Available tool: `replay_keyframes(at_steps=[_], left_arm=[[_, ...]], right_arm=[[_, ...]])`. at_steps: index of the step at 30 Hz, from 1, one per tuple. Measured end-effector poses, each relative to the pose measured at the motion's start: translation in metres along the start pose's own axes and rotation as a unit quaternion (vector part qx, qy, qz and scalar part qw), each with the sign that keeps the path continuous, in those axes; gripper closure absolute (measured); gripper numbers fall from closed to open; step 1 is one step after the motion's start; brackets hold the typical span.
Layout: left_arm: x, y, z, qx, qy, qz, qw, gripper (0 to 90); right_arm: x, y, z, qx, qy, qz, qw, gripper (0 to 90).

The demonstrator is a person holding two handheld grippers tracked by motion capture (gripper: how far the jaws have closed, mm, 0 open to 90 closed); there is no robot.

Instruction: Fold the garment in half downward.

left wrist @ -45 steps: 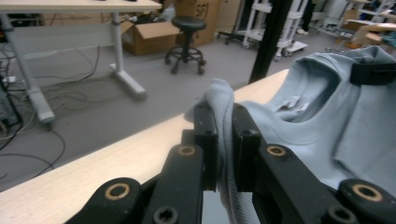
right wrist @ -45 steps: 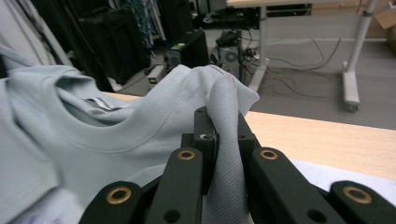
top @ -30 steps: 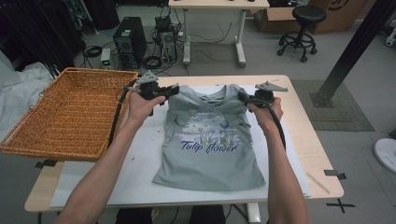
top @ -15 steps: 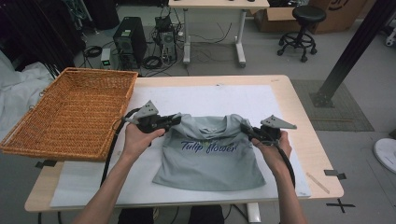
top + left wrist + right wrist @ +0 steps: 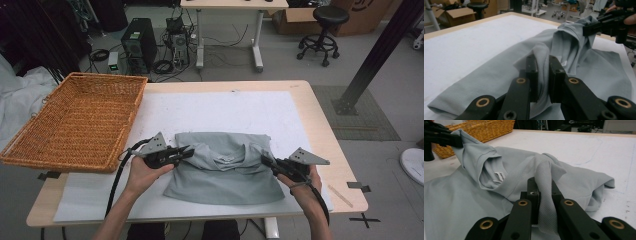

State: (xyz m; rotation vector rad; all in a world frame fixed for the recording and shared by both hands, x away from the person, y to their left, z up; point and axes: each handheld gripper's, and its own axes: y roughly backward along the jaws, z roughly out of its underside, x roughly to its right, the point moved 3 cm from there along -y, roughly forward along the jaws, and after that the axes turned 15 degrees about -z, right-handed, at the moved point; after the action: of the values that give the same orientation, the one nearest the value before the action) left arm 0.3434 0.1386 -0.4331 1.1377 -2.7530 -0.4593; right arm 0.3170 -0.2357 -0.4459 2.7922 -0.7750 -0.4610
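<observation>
A grey T-shirt lies folded over on the white mat, its collar and label facing up. My left gripper is shut on a pinch of fabric at the shirt's left shoulder, which is clamped between its black jaws in the left gripper view. At the opposite shoulder my right gripper is shut on the cloth, a fold running up between its jaws. Both grips hold the fabric slightly off the mat. Each gripper view also shows the other gripper farther off.
A large wicker basket sits at the table's left, overhanging the edge. The wooden table rim frames the mat. On the floor behind stand a computer tower, cables, a second table and a stool.
Both hands have drawn the shirt's shoulders toward the person and lower, folding the top half over the front. The printed lettering is now covered.
</observation>
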Motion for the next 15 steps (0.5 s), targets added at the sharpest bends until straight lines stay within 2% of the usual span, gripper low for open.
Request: replay_keyframes(at_steps=[4,9,15], left_arm=[[-0.001,0.002,0.006,-0.004,0.006,0.003,1.0,80.7],[0.001,0.007,0.012,0.0,-0.004,0.01,0.9999,80.3],[0.003,0.013,0.023,-0.003,-0.007,0.018,0.9998,79.5]], right_arm=[[-0.001,0.002,0.003,0.007,-0.002,-0.015,0.9999,84.1],[-0.002,0.004,0.009,0.016,0.0,-0.03,0.9994,83.0],[-0.007,0.009,0.016,0.002,0.02,-0.041,0.999,80.7]])
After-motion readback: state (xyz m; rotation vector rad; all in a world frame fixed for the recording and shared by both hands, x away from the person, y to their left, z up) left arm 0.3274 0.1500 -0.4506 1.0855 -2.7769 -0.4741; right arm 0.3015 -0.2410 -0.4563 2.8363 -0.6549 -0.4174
